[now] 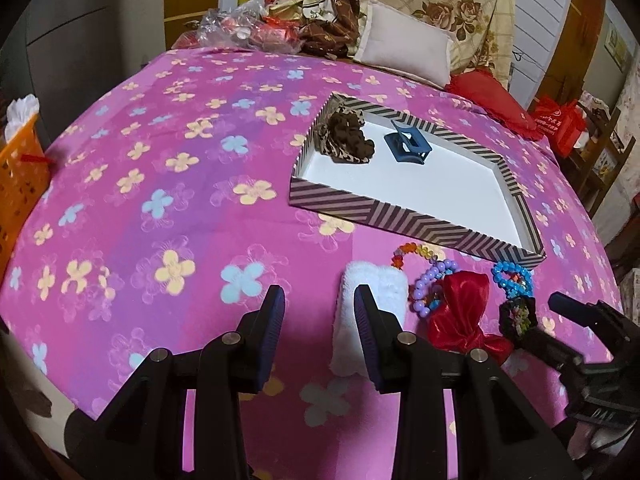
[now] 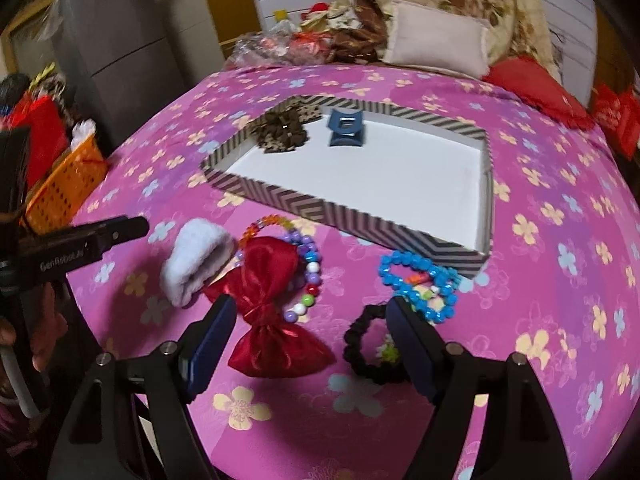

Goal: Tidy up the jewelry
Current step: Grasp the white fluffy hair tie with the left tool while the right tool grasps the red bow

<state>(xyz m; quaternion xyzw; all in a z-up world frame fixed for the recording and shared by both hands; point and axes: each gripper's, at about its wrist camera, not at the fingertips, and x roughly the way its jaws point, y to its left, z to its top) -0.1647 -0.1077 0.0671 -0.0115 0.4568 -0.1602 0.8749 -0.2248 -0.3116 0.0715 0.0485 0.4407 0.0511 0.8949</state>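
A striped tray (image 1: 404, 222) (image 2: 348, 216) lies on the pink flowered bed and holds a brown scrunchie (image 1: 346, 138) (image 2: 282, 130) and a blue hair claw (image 1: 406, 144) (image 2: 346, 128). In front of it lie a white fluffy band (image 1: 380, 292) (image 2: 196, 260), a red bow (image 1: 464, 312) (image 2: 272, 304), a purple bead bracelet (image 1: 430, 284) (image 2: 310, 276), a blue bead bracelet (image 1: 514, 278) (image 2: 420, 280) and a black scrunchie (image 1: 518, 316) (image 2: 370, 344). My left gripper (image 1: 320, 308) is open and empty beside the white band. My right gripper (image 2: 312, 316) is open, straddling the bow and black scrunchie.
An orange basket (image 1: 20, 184) (image 2: 64, 188) stands at the bed's left edge. Pillows (image 1: 404, 54), a red cushion (image 1: 492, 98) and bagged clutter (image 1: 248, 28) lie at the far end. A grey cabinet (image 2: 116, 48) stands to the left.
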